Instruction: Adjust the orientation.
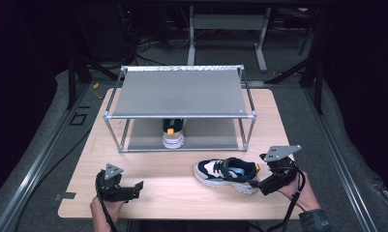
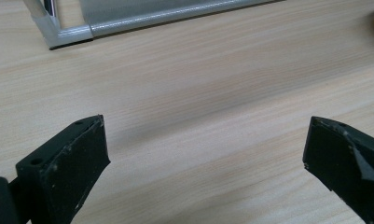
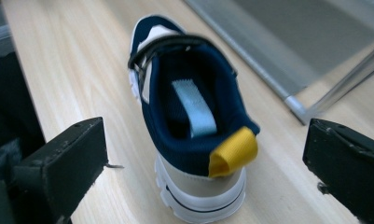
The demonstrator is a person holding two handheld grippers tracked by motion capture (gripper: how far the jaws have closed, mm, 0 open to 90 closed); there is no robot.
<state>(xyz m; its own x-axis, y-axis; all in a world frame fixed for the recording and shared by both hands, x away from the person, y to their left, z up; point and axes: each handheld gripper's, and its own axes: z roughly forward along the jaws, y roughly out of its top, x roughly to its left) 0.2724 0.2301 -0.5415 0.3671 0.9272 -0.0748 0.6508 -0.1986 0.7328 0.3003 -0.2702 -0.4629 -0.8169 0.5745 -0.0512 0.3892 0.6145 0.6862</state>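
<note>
Both pairs of fingers stand wide apart and hold nothing. My right gripper [image 3: 203, 158] sits just behind the heel of the shoe [image 1: 226, 174], its jaws either side of the heel but not touching; my left gripper [image 1: 136, 188] hovers over bare table [image 1: 167, 193] near the front left, well apart from the shoe.

That shoe lies upright on its sole at the front right of the table, toe to the left, heel toward my right hand. A second shoe [image 1: 173, 134] stands on the lower shelf of the rack [image 1: 179, 92].

I judge the shoe light, with a soft padded collar that will squash and a firmer sole. I'd pinch across the heel counter below the yellow tab [image 3: 233, 151], where it is stiffest; the tab itself would let it swing.

Room is ample in front of the rack. The rack's low front rail and corner posts are the edges to mind, and the gap under its top shelf looks shallow.
</note>
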